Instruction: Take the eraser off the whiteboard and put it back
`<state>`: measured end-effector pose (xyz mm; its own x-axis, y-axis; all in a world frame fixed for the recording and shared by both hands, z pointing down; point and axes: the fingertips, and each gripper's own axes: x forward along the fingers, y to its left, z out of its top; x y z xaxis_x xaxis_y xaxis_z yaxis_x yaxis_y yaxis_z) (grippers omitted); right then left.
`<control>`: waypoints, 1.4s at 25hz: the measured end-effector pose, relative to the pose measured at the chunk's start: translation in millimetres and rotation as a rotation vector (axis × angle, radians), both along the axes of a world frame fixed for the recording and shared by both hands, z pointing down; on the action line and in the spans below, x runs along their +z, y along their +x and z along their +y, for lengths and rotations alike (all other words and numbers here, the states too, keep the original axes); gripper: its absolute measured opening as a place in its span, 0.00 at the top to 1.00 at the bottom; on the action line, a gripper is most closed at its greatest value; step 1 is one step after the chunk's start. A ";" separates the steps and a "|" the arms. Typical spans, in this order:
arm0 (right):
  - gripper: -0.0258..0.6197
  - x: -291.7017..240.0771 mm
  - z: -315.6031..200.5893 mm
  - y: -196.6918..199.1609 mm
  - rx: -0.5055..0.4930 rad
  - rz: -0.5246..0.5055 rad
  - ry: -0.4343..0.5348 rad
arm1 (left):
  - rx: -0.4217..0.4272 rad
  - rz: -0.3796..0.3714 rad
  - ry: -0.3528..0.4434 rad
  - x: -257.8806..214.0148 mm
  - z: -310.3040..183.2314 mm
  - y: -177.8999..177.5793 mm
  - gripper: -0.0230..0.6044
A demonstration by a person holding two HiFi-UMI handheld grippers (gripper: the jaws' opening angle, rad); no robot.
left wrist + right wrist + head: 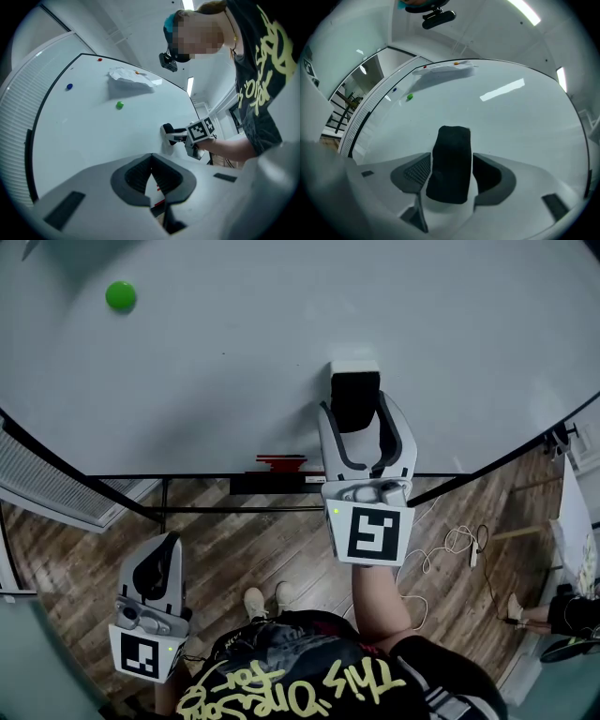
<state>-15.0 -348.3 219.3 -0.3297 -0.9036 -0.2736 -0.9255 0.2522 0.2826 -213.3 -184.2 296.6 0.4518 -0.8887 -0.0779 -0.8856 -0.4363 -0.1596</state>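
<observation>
A black eraser with a white back sits on the whiteboard, near its lower edge. My right gripper reaches up to the board with its two fingers on either side of the eraser. In the right gripper view the eraser stands between the pads with a narrow gap on each side, so the right gripper is open. My left gripper hangs low at the left, away from the board, over the wooden floor. Its jaws meet at the tips in the left gripper view, with nothing between them.
A green magnet sticks to the board at the upper left. A crumpled paper is pinned higher up. A red marker lies on the tray under the board. A white cable trails on the floor at the right.
</observation>
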 end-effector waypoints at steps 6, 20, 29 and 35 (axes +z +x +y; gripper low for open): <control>0.55 3.6 -7.6 -0.8 0.047 0.023 0.016 | -0.016 -0.003 0.002 -2.8 3.9 -3.8 0.95; 0.55 6.1 -13.1 3.1 0.070 -0.043 0.018 | -0.033 -0.011 0.003 -3.2 6.1 -8.9 0.95; 0.56 7.7 -11.5 6.8 0.023 -0.050 -0.032 | -0.017 -0.015 0.010 -7.0 8.8 -2.8 0.95; 0.56 14.3 -11.9 9.9 -0.001 -0.059 -0.064 | -0.021 -0.018 0.014 -5.6 8.4 -3.1 0.95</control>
<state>-5.1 -360.2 233.6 -0.3158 -0.9195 -0.2339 -0.9397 0.2690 0.2111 -216.4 -175.9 291.1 0.4347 -0.8968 -0.0828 -0.8914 -0.4153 -0.1816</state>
